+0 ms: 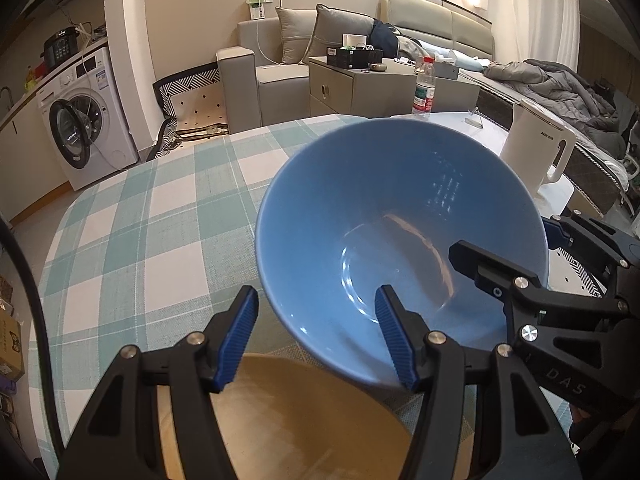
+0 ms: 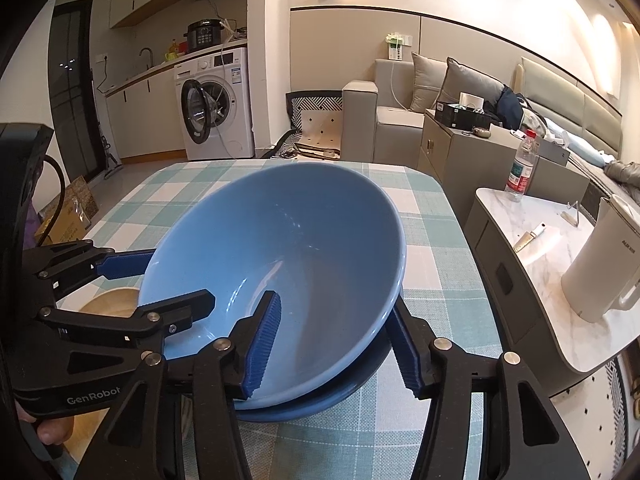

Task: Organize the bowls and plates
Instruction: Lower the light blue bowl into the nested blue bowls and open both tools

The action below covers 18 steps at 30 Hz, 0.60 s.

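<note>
Standing by the checked tablecloth (image 1: 160,216), one sees, furthest left, a washer (image 2: 216,108) against the kitchen wall with a cooker (image 2: 204,34) on top of it. Nearer on that side, a tan wooden plate (image 1: 304,412) lies flat at the table's near edge, under the left gripper (image 1: 316,336). That gripper's jaws stand wide apart; the right-hand pad is inside the blue bowl (image 1: 400,232) and the left-hand pad is out over the cloth, so the bowl's near rim sits between them, and whether either pad touches the rim cannot be told. The bowl is tilted, its mouth leaning toward the cameras, in the middle of the table. Beneath it, in the right wrist view, a darker blue dish (image 2: 320,400) shows under its base. The right gripper (image 2: 340,344) grips the bowl's wall on the other side, one pad inside and one pressed outside, jaws narrowed onto it. Further right, well apart from the bowl, a marble side table (image 2: 560,240) carries a water bottle (image 2: 522,168), a knife (image 2: 530,237) and a white kettle (image 2: 600,264). Behind it all runs a grey sofa (image 2: 400,92)
</note>
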Each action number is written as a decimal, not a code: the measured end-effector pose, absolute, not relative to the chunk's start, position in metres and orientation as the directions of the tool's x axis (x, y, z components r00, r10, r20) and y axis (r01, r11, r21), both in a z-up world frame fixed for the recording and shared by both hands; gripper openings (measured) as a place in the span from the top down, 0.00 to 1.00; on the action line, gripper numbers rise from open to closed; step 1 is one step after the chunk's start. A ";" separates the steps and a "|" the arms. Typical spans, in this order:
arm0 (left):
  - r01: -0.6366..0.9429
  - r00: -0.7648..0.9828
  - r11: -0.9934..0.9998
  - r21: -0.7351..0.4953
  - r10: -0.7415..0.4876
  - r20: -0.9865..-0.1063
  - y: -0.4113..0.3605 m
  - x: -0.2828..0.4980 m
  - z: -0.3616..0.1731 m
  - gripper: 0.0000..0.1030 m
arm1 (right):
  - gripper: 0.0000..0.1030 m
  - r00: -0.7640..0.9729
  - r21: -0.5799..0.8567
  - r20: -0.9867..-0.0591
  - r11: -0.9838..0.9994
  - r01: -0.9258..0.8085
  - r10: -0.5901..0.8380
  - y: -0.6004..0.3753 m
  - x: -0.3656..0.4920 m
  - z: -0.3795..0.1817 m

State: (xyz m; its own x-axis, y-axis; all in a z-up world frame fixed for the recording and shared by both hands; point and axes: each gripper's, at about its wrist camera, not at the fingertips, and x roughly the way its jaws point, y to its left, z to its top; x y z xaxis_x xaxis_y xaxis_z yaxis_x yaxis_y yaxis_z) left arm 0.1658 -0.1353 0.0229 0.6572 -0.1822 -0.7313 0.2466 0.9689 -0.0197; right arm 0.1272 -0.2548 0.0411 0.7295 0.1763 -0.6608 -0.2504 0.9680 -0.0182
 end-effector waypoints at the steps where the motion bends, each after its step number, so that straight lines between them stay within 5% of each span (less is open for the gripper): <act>1: 0.244 0.659 0.969 -0.020 -0.181 -0.730 -0.135 0.166 0.023 0.41 | 0.43 0.727 -0.009 -0.660 0.966 -0.258 0.188 -0.256 0.127 0.041; 18: 0.234 0.665 0.972 -0.022 -0.176 -0.726 -0.129 0.164 0.027 0.40 | 0.26 0.737 0.013 -0.646 0.968 -0.249 0.199 -0.262 0.126 0.044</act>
State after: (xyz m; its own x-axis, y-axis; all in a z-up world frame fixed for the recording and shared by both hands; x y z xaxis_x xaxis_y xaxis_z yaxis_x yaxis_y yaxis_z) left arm 0.1641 -0.1288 0.0266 0.6650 -0.1761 -0.7258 0.2338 0.9720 -0.0216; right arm 0.1256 -0.2616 0.0441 0.7373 0.1988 -0.6456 -0.2494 0.9683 0.0134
